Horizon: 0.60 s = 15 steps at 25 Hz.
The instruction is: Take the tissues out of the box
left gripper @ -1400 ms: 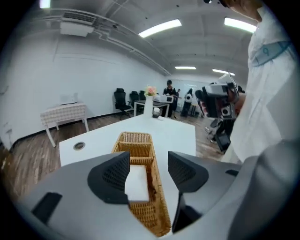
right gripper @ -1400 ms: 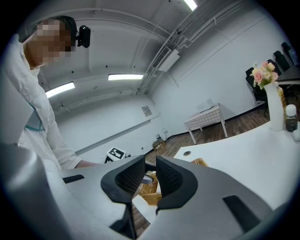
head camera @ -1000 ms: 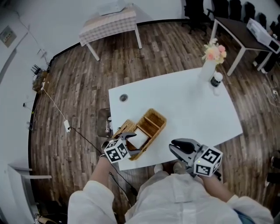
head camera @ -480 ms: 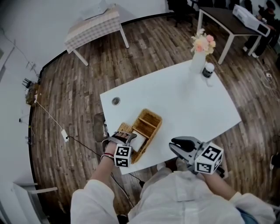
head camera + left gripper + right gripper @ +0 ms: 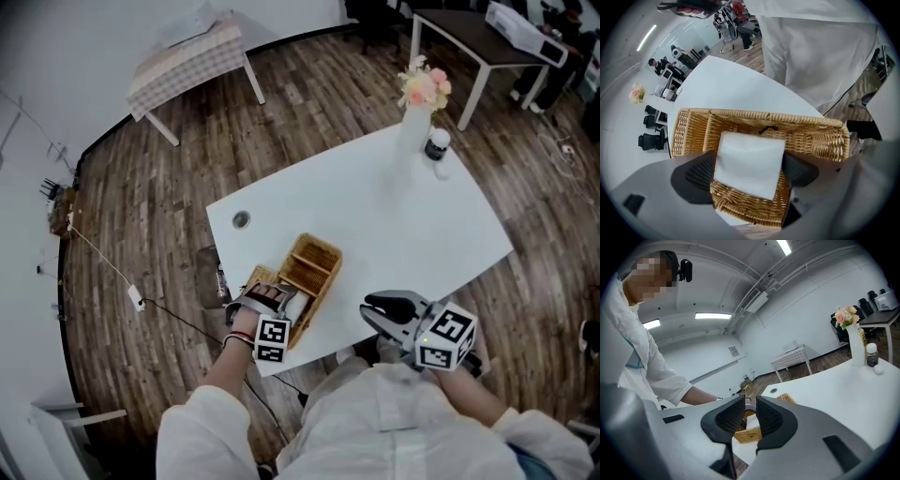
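Moved: our left gripper (image 5: 269, 298) has dropped lower and rolled over since a second ago. Now it points down into the basket (image 5: 740, 124).
Left gripper: its jaws have just been opening and stand wide apart. The tissues (image 5: 749, 161) are between them, with one dark pad (image 5: 696, 172) on each side. We cannot tell if the pads touch the tissues.
Tissues: a white square stack in the end part of the basket, the end closest to us.
Basket: woven and light brown, lying on the white desk (image 5: 394, 216) near the corner by our left arm.
Right gripper (image 5: 750, 403): held close to our body, about where it was. Its jaws are almost together with a thin gap, and nothing is in it.
Far end of desk: a vase of flowers (image 5: 417, 103) with a small bottle (image 5: 436, 146) just beside it.
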### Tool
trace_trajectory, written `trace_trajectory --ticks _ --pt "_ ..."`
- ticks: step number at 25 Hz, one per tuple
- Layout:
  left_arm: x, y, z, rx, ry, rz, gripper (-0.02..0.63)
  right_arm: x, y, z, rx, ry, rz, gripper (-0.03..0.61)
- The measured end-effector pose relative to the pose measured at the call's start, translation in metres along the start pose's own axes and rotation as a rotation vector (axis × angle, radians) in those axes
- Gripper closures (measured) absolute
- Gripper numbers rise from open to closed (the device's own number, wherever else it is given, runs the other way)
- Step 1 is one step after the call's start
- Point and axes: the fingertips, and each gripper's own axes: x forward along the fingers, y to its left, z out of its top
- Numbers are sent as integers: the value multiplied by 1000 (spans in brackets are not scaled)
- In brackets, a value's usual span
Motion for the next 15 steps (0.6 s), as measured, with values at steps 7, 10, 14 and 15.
trace_trajectory --ticks 7,10,14,15 --pt "12 -7 6 8 17 -35 167 -4 -5 -3 13 -7 -15 488" --pt "13 -11 9 -60 -5 -74 120 -6 -7 -2 24 -11 -17 488" --pt "5 -14 10 -104 -1 -123 121 -5 -5 -1 37 -18 -10 488" --pt "4 -16 10 -108 2 -133 123 -4 -4 -2 38 -19 -6 488"
